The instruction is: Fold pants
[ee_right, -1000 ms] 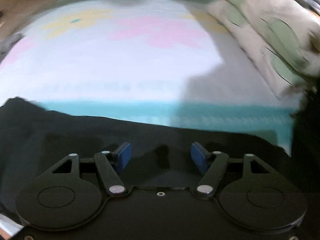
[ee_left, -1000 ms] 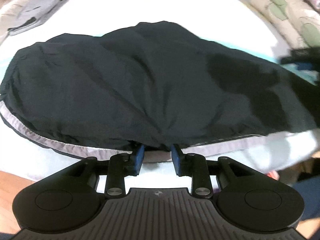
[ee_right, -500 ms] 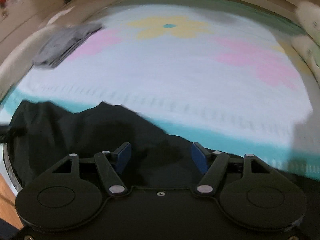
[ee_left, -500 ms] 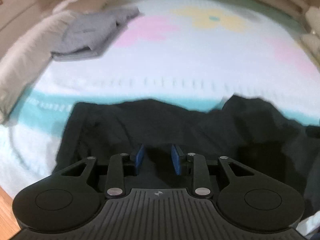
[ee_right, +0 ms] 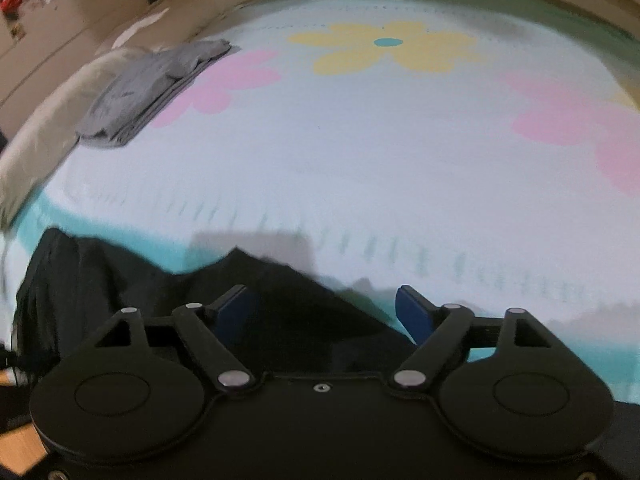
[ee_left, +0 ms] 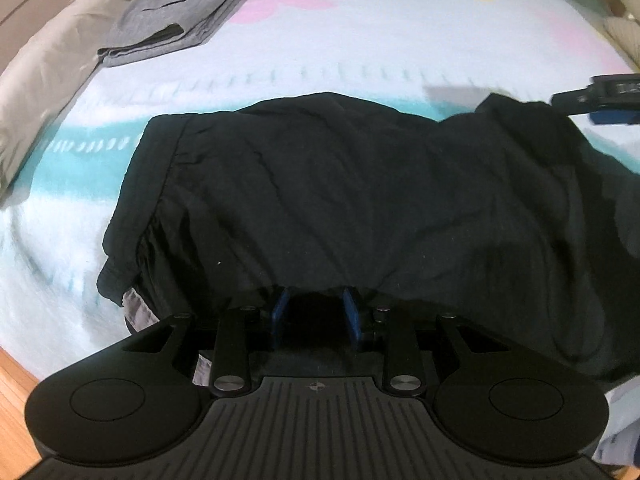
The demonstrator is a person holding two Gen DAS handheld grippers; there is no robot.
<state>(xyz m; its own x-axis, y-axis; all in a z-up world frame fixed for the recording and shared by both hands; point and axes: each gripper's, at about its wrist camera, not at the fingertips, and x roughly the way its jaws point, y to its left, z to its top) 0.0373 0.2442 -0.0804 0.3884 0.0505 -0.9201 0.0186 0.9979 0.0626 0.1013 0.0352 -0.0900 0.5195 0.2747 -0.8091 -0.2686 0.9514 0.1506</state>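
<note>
Black pants (ee_left: 340, 192) lie bunched and doubled over on the flowered bed cover (ee_left: 400, 40), with a grey lining edge showing at the near left. My left gripper (ee_left: 316, 312) is at their near edge, narrowly shut on black cloth that drapes over its blue pads (ee_left: 280, 312). In the right wrist view the pants (ee_right: 120, 280) fill the lower left. My right gripper (ee_right: 324, 312) is over their far right corner with its jaws opening; cloth lies between the pads, untouched by them. The right gripper (ee_left: 612, 100) also shows at the far right of the left wrist view.
A folded grey garment (ee_left: 180, 20) lies at the far left of the bed and also shows in the right wrist view (ee_right: 148, 88). A beige pillow (ee_left: 48, 68) runs along the left side. Wooden floor (ee_left: 12, 380) shows past the near bed edge.
Both grippers have swung forward over the bed with the pants, which now lie doubled over in a shorter heap. The right gripper's jaws have widened off the cloth.
</note>
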